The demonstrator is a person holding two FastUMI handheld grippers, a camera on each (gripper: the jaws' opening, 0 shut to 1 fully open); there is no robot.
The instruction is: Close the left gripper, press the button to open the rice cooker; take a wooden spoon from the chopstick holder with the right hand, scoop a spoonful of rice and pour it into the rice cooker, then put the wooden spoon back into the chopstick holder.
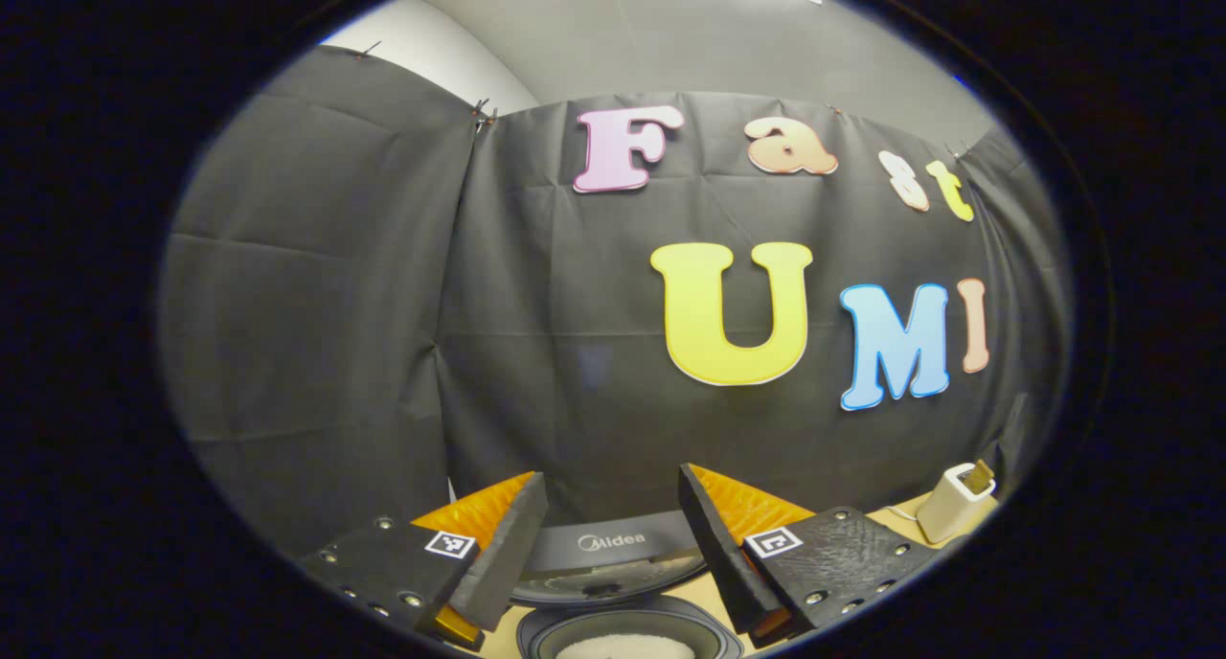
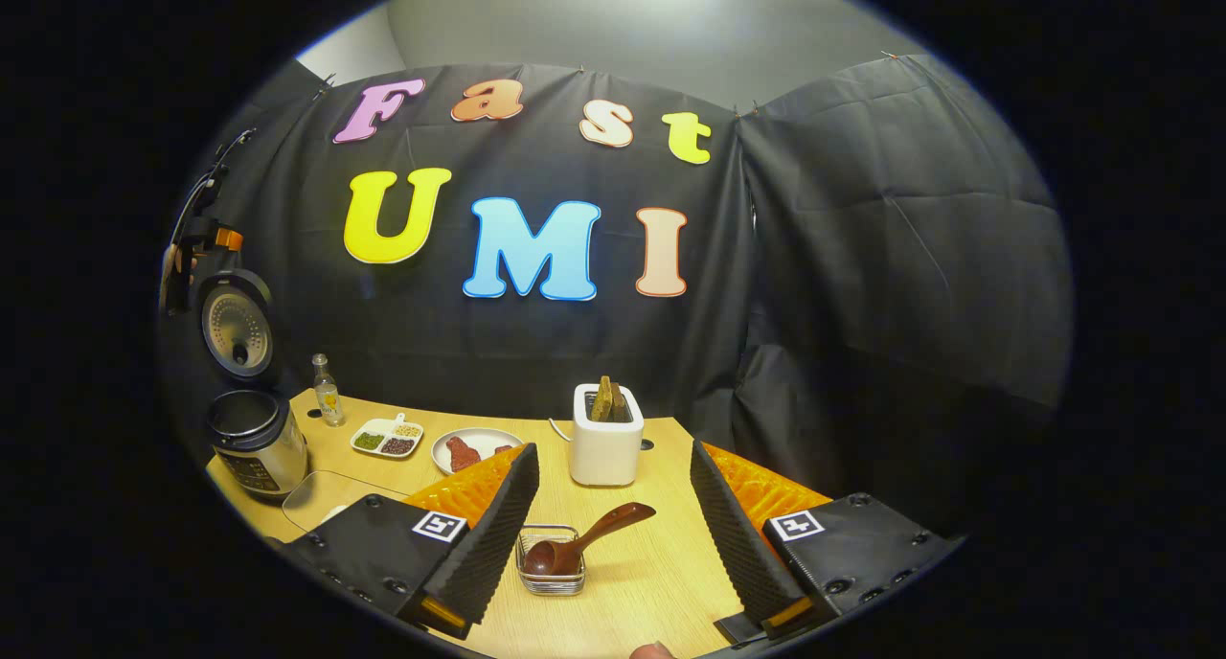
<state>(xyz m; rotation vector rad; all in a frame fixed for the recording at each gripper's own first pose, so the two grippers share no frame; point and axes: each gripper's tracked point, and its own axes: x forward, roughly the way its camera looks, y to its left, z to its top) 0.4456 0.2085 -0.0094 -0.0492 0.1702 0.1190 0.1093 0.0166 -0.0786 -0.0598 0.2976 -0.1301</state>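
Observation:
In the left gripper view my left gripper (image 1: 611, 477) is open and holds nothing. Just below it stands the rice cooker (image 1: 627, 630) with its lid (image 1: 613, 544) raised and white rice showing in the pot. In the right gripper view the same rice cooker (image 2: 257, 441) stands at the table's far left, lid (image 2: 236, 326) up, with the left gripper (image 2: 196, 242) and a hand above it. My right gripper (image 2: 613, 451) is open over the table. The wooden spoon (image 2: 584, 536) lies in the small clear chopstick holder (image 2: 551, 573) between its fingers, a little ahead of them.
A white toaster (image 2: 605, 439) with bread stands behind the holder, seen also as the toaster (image 1: 956, 501). A plate (image 2: 476, 450), a divided dish (image 2: 388, 437) and a small bottle (image 2: 328, 391) sit at the back. A clear tray (image 2: 326, 498) lies by the cooker.

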